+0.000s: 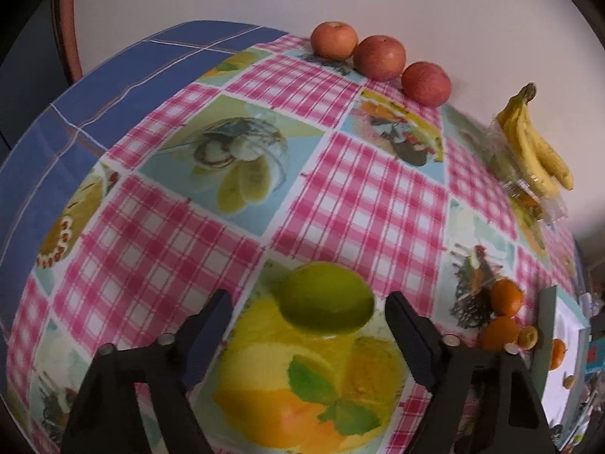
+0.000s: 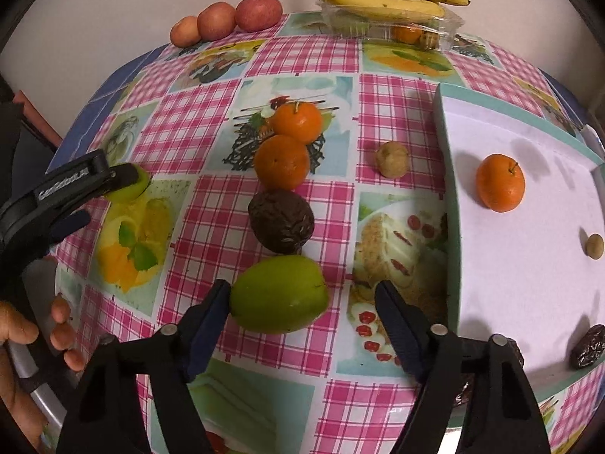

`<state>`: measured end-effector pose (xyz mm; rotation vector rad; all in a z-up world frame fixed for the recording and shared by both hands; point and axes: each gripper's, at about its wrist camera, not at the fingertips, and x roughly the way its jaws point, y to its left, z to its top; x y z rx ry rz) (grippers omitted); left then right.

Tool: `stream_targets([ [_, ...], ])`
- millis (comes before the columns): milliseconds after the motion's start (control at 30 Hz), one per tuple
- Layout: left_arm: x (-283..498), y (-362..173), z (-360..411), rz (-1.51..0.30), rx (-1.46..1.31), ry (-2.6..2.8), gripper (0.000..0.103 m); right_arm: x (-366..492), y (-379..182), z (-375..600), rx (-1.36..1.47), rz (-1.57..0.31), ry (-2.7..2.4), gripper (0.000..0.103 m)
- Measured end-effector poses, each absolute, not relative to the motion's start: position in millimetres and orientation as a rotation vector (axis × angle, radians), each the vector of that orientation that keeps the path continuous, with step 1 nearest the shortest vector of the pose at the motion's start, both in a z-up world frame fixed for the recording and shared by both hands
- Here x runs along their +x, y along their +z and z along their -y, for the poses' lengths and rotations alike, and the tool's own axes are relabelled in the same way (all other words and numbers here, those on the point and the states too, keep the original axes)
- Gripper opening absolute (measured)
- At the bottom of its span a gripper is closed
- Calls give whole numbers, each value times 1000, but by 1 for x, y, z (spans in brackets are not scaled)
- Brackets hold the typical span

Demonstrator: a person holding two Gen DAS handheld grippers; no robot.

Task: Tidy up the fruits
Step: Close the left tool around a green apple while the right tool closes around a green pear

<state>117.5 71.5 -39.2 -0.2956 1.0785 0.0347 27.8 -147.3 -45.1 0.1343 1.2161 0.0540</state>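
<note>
In the left wrist view a green lime-like fruit (image 1: 327,297) lies on the tablecloth just ahead of my open left gripper (image 1: 308,312), between its fingers and apart from them. In the right wrist view a green apple-like fruit (image 2: 279,294) lies between the fingers of my open right gripper (image 2: 302,299); the left finger is close to it, perhaps touching. Beyond it in a row are a dark wrinkled fruit (image 2: 281,220) and two oranges (image 2: 281,162). A white tray (image 2: 503,336) at the right holds an orange (image 2: 500,182), a small brown fruit (image 2: 594,246) and a date (image 2: 590,346).
Three red apples (image 1: 380,57) and a banana bunch (image 1: 537,143) on a clear plastic box (image 2: 393,24) sit along the back wall. A small tan fruit (image 2: 392,159) lies left of the tray. The left gripper (image 2: 90,178) shows at the right view's left edge.
</note>
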Motion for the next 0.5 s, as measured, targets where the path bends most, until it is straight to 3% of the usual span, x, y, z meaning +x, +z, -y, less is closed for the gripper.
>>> stream_targets([
  [133,119,-39,-71,-1069,-320,10,65,28,-48,146,132,-1226,57,74],
  [200,119,-39,-70,-1070,-327,-8,55,28,-46,147,142,-1223,68,68],
  [500,116,-38,-71,-1105,-337,-10,55,29,-45,146,159,-1212,82,62],
])
